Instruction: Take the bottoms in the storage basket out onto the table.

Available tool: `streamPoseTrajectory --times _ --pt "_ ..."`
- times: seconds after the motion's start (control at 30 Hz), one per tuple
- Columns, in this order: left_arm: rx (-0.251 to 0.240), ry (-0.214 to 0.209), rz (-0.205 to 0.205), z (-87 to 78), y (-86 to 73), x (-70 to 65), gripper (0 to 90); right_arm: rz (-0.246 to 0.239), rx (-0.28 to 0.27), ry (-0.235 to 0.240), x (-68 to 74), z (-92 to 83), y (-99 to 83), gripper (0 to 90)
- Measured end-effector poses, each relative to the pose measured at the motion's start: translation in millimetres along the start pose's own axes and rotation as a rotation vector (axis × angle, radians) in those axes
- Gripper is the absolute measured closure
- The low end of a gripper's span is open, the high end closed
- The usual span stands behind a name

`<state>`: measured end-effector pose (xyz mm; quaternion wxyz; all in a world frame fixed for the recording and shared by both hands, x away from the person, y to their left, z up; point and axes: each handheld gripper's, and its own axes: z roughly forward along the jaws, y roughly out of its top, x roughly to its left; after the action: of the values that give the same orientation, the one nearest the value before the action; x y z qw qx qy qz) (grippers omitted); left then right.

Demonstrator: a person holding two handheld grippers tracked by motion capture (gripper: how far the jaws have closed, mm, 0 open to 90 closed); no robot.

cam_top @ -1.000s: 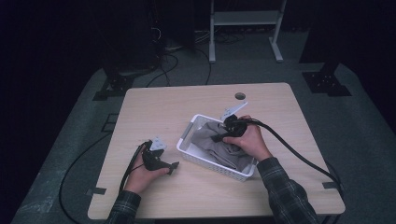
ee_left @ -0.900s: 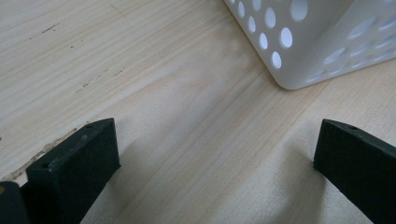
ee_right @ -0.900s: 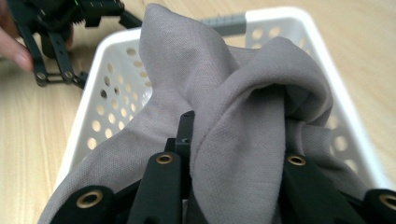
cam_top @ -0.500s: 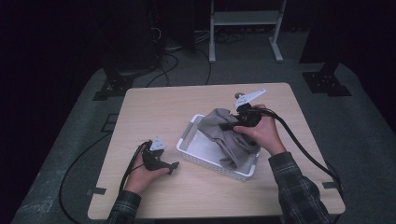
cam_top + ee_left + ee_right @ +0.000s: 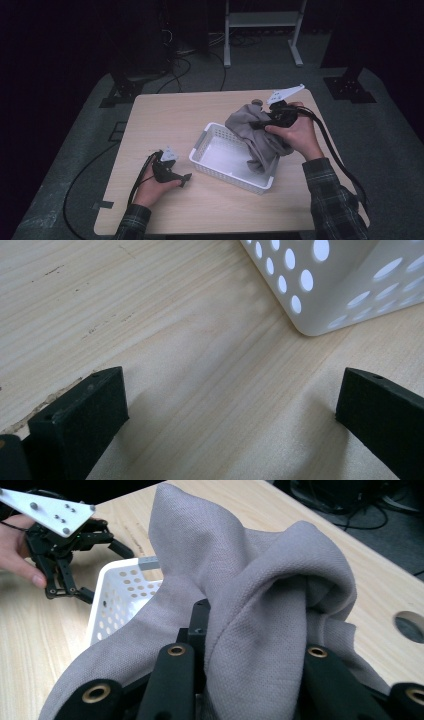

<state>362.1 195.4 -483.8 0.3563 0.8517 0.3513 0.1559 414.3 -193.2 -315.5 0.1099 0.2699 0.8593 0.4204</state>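
Two hand-held grippers work over a pale wooden bench [image 5: 210, 210]. At the right, the right hand-held gripper [image 5: 260, 124] is clamped on a grey cloth [image 5: 255, 135], lifted above the far right part of a white perforated basket [image 5: 232, 180]; the cloth's lower folds hang down into the basket, possibly touching its floor, though the high view is too dim to be sure. At the near left, the left hand-held gripper [image 5: 186, 178] rests on the bench just beside the basket's corner, jaws wide apart with nothing between them.
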Motion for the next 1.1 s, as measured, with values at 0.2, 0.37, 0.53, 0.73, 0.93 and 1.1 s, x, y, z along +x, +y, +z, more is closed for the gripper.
streamPoseTrajectory --times 0.2,0.37,0.53,0.73,0.93,1.1 --pt "0.0 0.0 0.0 0.0 0.0 0.0 0.0 0.003 -0.005 -0.04 -9.2 -16.8 3.0 70.2" --pt "0.0 0.0 0.0 0.0 0.0 -0.1 0.0 0.009 0.004 -0.079 -16.6 -27.8 2.1 70.2" --pt "0.0 0.0 0.0 0.0 0.0 -0.1 0.0 0.028 -0.003 -0.09 -23.4 -35.3 -0.8 70.1" --pt "0.0 -0.001 0.001 0.0 0.0 -0.3 0.0 0.05 -0.004 -0.116 -33.6 -44.0 -8.0 70.1" --pt "0.0 -0.001 0.002 0.0 0.0 -0.5 0.0 0.105 -0.018 -0.149 -47.6 -55.6 -22.5 70.1" --pt "-0.002 -0.001 -0.001 0.2 -0.1 -0.8 0.0 0.132 -0.016 -0.176 -57.0 -62.2 -36.0 70.1"
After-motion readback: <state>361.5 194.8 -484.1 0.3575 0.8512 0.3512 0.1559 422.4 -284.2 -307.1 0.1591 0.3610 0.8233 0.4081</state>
